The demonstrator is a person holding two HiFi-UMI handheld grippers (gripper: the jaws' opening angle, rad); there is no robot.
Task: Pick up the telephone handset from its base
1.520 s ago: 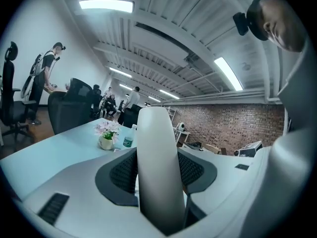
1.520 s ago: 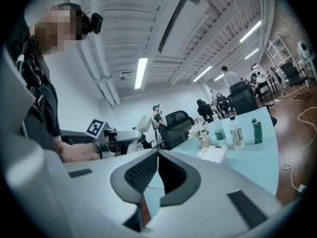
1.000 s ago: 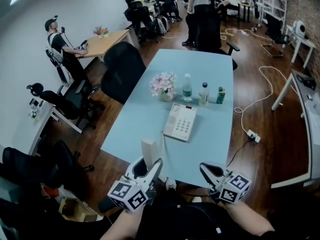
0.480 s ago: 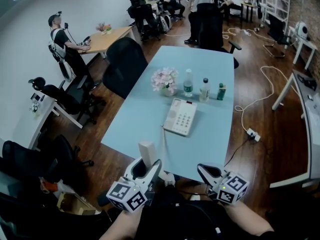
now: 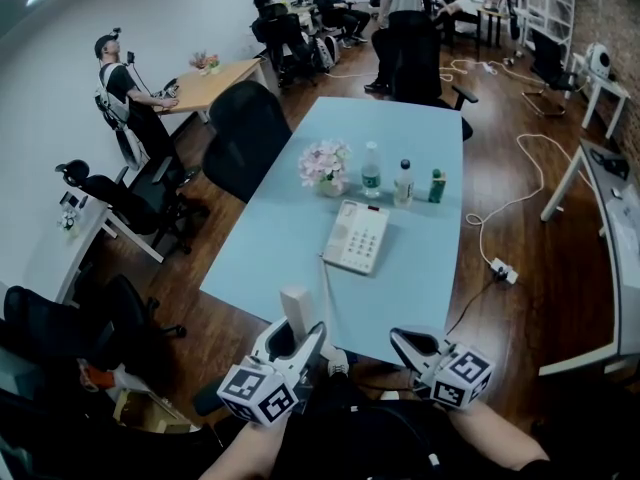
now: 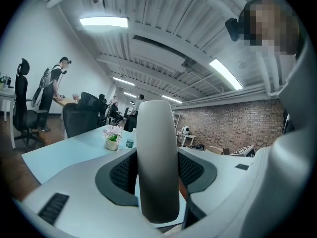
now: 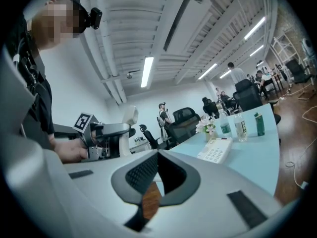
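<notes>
My left gripper (image 5: 292, 343) is shut on the white telephone handset (image 5: 296, 308), which it holds upright over the near edge of the light-blue table (image 5: 280, 248). In the left gripper view the handset (image 6: 157, 157) stands between the two black pads (image 6: 121, 175) and fills the gap. A thin cord (image 5: 325, 278) runs from it back to the white telephone base (image 5: 357, 236), which lies mid-table with its keypad up. My right gripper (image 5: 412, 348) hovers to the right at the table's edge, shut and empty. From the right gripper view the base (image 7: 214, 150) and the held handset (image 7: 130, 117) both show.
Behind the base stand a vase of flowers (image 5: 328, 168), two clear bottles (image 5: 371, 171) and a small green bottle (image 5: 437, 185). A black office chair (image 5: 245, 138) is at the table's left side. A cable with a power strip (image 5: 503, 270) lies on the floor, right. People are at far desks.
The left gripper with the handset has drifted slightly toward me. The right gripper has hardly shifted, and the base stays where it was.
</notes>
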